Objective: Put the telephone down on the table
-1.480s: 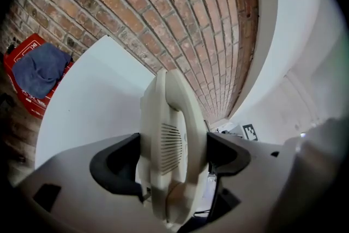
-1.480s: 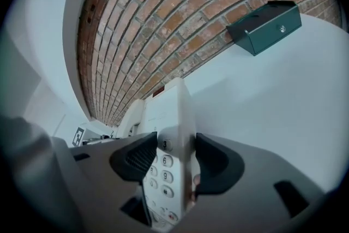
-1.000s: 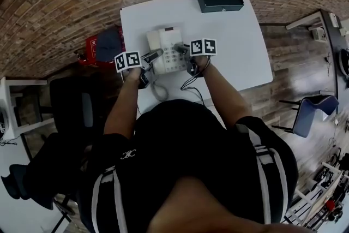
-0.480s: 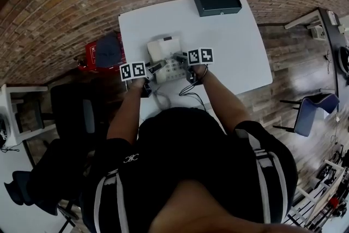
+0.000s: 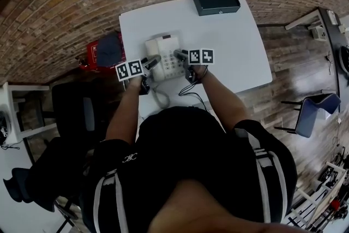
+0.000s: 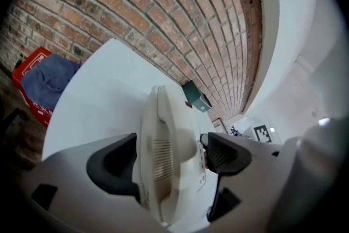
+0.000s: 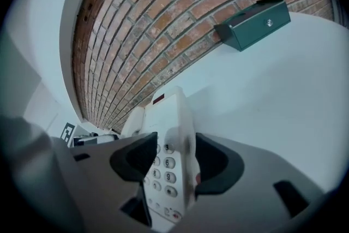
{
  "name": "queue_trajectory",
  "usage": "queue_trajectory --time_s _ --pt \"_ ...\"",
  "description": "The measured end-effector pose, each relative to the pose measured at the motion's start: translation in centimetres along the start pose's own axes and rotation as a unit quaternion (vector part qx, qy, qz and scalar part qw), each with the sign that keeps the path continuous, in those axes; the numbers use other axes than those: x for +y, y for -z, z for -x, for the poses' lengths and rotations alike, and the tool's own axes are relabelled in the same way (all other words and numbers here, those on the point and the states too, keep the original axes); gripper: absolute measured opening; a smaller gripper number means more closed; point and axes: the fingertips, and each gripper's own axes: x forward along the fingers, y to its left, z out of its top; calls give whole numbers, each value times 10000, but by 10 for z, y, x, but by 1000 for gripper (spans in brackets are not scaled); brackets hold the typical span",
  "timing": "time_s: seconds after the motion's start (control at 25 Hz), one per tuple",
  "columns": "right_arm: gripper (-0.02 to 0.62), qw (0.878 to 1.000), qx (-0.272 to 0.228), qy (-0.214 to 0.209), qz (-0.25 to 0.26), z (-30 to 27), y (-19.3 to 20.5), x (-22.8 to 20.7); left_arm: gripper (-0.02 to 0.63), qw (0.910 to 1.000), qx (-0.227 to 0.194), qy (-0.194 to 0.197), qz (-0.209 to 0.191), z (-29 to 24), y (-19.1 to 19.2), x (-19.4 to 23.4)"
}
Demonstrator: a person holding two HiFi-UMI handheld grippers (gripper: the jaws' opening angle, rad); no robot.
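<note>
The white telephone [image 5: 163, 56] sits over the middle of the white table [image 5: 234, 57], keypad up and handset on its cradle. My left gripper [image 5: 150, 62] is shut on its handset side, and in the left gripper view the handset [image 6: 163, 155] fills the space between the dark pads [image 6: 114, 163]. My right gripper [image 5: 180, 55] is shut on the keypad side. The telephone's edge [image 7: 182, 144] stands between that gripper's pads [image 7: 218, 163], with the number keys showing. I cannot tell whether the base touches the table.
A dark green box [image 5: 216, 0] lies at the table's far edge. The coiled cord [image 5: 158, 96] trails toward me off the near edge. A red crate with blue cloth [image 5: 104, 48] stands on the floor at left, by a black chair [image 5: 76, 112]. The brick wall lies beyond.
Both grippers stay shut on the telephone. Telephone and hands came a little toward me, then eased slightly back. The left gripper sits a touch farther left.
</note>
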Motion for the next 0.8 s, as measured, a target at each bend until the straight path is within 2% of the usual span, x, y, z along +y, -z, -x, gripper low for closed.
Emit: queue_trajectory --time_s 0.16,0.24,0.28,0.32,0.4,0.52,0.64,0.8 --pt "188 9976 -546 107 406 20 -26 11 388 9958 -494 -292 -709 27 -26 -18" --pt "104 9928 -951 242 693 35 -46 22 386 9906 -882 -438 -951 43 -41 -29" --pt "69 9895 -1144 282 840 43 -55 30 367 9867 -1081 -545 -1083 51 -48 -34" --pt "35 9861 -1312 289 981 50 -64 38 285 9815 -1278 -703 -1242 60 -55 -39" --pt "11 9785 -1623 224 1256 64 -79 59 139 9671 -1669 -1075 -1592 77 -69 -50" --pt "0 9610 -2187 143 1684 90 -104 92 21 9411 -2318 -1496 -1957 105 -92 -76" --pt "-2 9390 -2738 234 2068 121 -128 122 3 9100 -2955 -1675 -2379 137 -113 -118" --pt "-2 9021 -3330 217 2736 162 -145 165 3 8716 -3414 -1788 -3030 169 -128 -171"
